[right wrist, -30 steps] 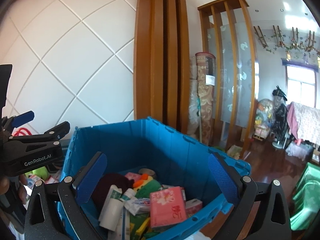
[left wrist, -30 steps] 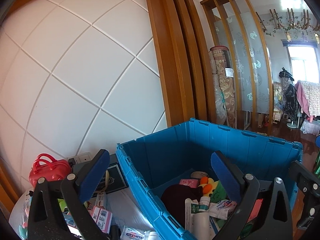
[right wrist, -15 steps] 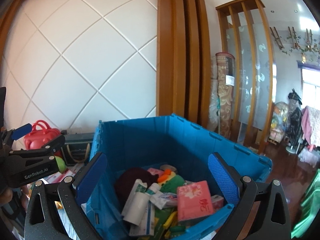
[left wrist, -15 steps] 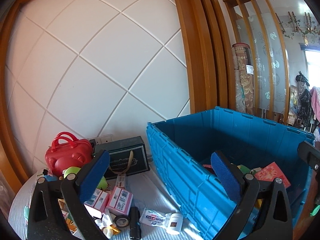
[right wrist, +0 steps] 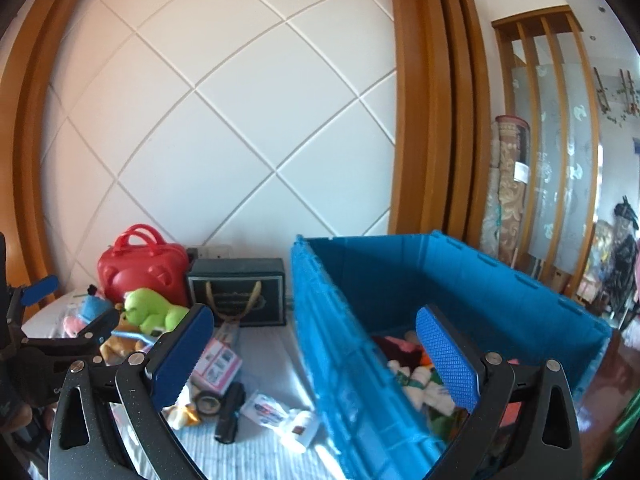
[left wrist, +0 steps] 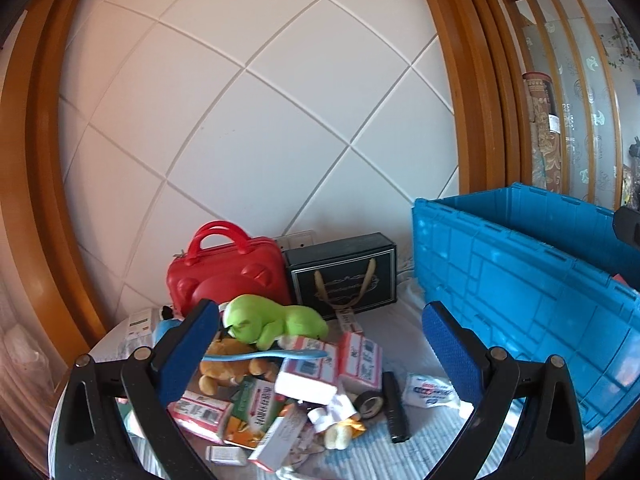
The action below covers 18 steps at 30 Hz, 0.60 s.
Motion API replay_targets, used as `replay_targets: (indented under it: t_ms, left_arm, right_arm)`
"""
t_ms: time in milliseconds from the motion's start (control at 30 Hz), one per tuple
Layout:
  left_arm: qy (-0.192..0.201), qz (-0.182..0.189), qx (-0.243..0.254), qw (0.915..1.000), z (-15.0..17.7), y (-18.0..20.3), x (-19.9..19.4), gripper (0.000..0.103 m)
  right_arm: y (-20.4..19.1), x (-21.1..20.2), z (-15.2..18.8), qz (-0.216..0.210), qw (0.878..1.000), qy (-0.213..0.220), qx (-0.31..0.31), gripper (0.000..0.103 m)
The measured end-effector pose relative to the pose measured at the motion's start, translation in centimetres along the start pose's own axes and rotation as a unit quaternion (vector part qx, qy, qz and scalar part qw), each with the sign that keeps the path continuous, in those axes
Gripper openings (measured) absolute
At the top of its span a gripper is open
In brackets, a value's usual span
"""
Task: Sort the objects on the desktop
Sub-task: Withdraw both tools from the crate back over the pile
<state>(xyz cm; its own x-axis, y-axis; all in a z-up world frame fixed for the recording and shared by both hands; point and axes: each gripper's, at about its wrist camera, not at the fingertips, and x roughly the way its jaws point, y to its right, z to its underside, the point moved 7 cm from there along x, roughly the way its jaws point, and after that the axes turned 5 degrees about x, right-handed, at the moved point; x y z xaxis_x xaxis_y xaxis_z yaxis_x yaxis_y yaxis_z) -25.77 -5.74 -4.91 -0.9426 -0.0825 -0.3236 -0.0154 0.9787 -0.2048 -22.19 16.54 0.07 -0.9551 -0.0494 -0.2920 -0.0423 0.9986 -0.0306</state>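
Note:
A blue crate [left wrist: 532, 276] stands on the right of the table; in the right wrist view the crate [right wrist: 472, 276] holds several sorted items. A pile of loose objects lies left of it: a green plush [left wrist: 272, 320], a brown plush [left wrist: 228, 364], pink-and-white boxes [left wrist: 360, 356], a tape roll [left wrist: 370, 402] and a black stick [left wrist: 394, 408]. My left gripper [left wrist: 320, 356] is open and empty above the pile. My right gripper [right wrist: 316, 356] is open and empty over the crate's left wall. The left gripper also shows at the right wrist view's left edge [right wrist: 60, 320].
A red handbag-shaped case [left wrist: 228, 268] and a dark gift box [left wrist: 344, 276] stand against the white quilted wall. A white tube packet [left wrist: 430, 390] lies by the crate. A small white bottle [right wrist: 302, 432] lies near the crate wall. Wooden pillars rise behind the crate.
Both grippers have swung left, away from the crate's inside. The left one now faces the pile of loose objects; the right one now faces the crate's left wall. Both stay open.

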Motion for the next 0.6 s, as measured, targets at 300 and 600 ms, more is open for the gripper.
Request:
replay_targets:
  t_ms: [300,600]
  left_arm:
    - [-0.047,-0.034,0.011,0.9983,6.9,-11.2,1.8,0.102]
    - [-0.131,-0.047,-0.003,0.9902,16.7,-14.9,3.9,0.102]
  right_arm:
    - [-11.2,2.0,2.5,-0.032,0.999,-0.022,0.005,0.103]
    - [-16.5,6.4,7.4,-0.052,0.996,-0.071,-0.026,0.103]
